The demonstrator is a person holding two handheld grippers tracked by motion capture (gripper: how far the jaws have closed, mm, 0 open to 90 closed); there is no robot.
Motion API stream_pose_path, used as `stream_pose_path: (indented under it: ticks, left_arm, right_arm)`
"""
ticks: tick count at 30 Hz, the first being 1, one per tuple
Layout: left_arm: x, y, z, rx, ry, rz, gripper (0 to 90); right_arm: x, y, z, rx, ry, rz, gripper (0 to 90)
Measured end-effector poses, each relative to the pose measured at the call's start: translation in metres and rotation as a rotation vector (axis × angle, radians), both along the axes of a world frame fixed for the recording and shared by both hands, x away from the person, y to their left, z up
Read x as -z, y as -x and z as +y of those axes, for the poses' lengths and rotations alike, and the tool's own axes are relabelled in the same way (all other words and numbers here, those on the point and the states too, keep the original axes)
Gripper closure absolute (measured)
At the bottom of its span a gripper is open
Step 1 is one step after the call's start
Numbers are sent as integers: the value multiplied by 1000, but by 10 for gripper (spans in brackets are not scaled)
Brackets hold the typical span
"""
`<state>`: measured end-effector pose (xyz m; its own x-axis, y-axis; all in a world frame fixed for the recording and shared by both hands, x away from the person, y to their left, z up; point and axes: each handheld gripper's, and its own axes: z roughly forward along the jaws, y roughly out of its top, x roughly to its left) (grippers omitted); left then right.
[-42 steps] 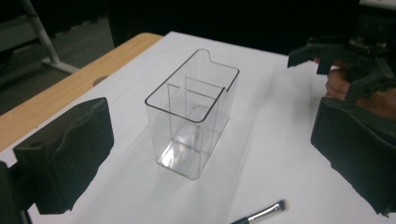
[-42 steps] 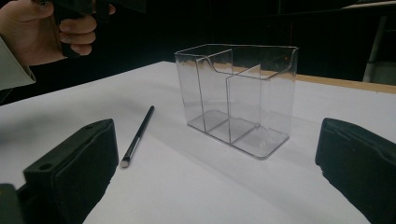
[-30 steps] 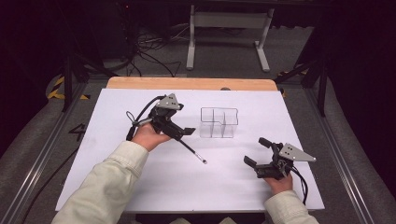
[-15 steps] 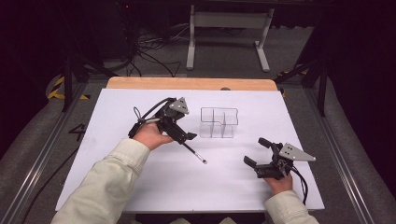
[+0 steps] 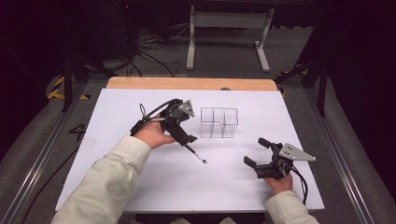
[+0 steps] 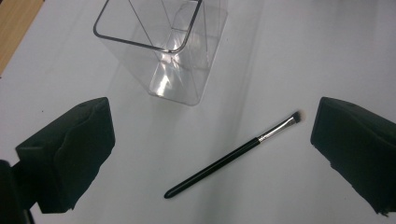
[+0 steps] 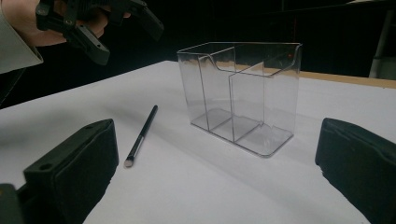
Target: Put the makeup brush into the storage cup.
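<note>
Left gripper (image 5: pixel 180 133) now lower over brush (image 5: pixel 196 154)

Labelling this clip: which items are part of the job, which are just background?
In the job:
- makeup brush, lying on the white table
- clear divided organizer, empty
- left gripper, open above the brush
- right gripper, open, idle

Lying about:
- cables on the floor
- metal stand

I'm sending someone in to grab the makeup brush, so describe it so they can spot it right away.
Start at the white table and find the clear divided organizer near its middle. On the near side of it, below the left gripper, lies the brush, flat on the surface. It is the lone slim black stick there, with a silver collar and a small pale tip.
</note>
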<state>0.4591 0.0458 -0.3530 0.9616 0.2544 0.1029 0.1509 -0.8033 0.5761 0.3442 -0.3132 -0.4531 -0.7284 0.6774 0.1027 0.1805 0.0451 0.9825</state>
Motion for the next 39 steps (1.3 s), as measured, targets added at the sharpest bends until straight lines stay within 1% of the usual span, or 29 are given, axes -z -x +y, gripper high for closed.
stream_pose_path:
  ticks: [3, 4, 6, 7, 8, 11, 12, 15, 18, 19, 20, 22, 23, 28, 31, 33, 34, 39]
  left_arm:
    - [2, 0, -2, 4, -12, 6, 3]
    - [4, -1, -4, 8, -31, 10, 4]
    - [5, -2, -6, 10, -48, 18, 4]
    - [5, -2, -6, 10, -48, 18, 8]
    - [6, -3, -6, 7, -50, 31, 8]
    - [8, -6, -8, 5, -70, 44, 11]
    - [8, -6, -8, 5, -70, 44, 11]
    - [14, -8, -12, 16, -106, 49, 12]
    - [16, -8, -13, 19, -117, 54, 12]
    - [17, -8, -14, 18, -121, 63, 11]
    - [18, -8, -14, 24, -125, 60, 12]
    - [20, -8, -16, 27, -131, 72, 14]
    - [21, -8, -17, 33, -137, 71, 16]
    - [31, -7, -20, 50, -149, 98, 26]
    - [37, -7, -23, 56, -173, 113, 32]
    - [40, -7, -24, 64, -176, 119, 42]
    - [40, -7, -24, 70, -186, 119, 44]
    - [45, -8, -25, 76, -189, 119, 60]
  right_arm:
    - [0, 0, 0, -1, -1, 1, 0]
    - [0, 0, 0, 0, -1, 1, 0]
    - [0, 0, 0, 1, -1, 1, 0]
    - [0, 0, 0, 1, -1, 1, 0]
    - [0, 0, 0, 1, -1, 1, 0]
    - [0, 0, 0, 1, -1, 1, 0]
    - [0, 0, 0, 1, -1, 1, 0]
    - [0, 0, 0, 2, -3, 4, 0]
    - [0, 0, 0, 1, -3, 3, 0]
    - [0, 0, 0, 1, -4, 4, 0]
    - [0, 0, 0, 1, -4, 4, 0]
    - [0, 0, 0, 1, -4, 4, 0]
    - [0, 0, 0, 1, -4, 4, 0]
    - [0, 0, 0, 2, -3, 3, 0]
    - [0, 0, 0, 2, -2, 3, 0]
    - [0, 0, 0, 5, -1, 1, 0]
    - [0, 0, 0, 7, -1, -1, 0]
    - [0, 0, 0, 7, 1, -4, 0]
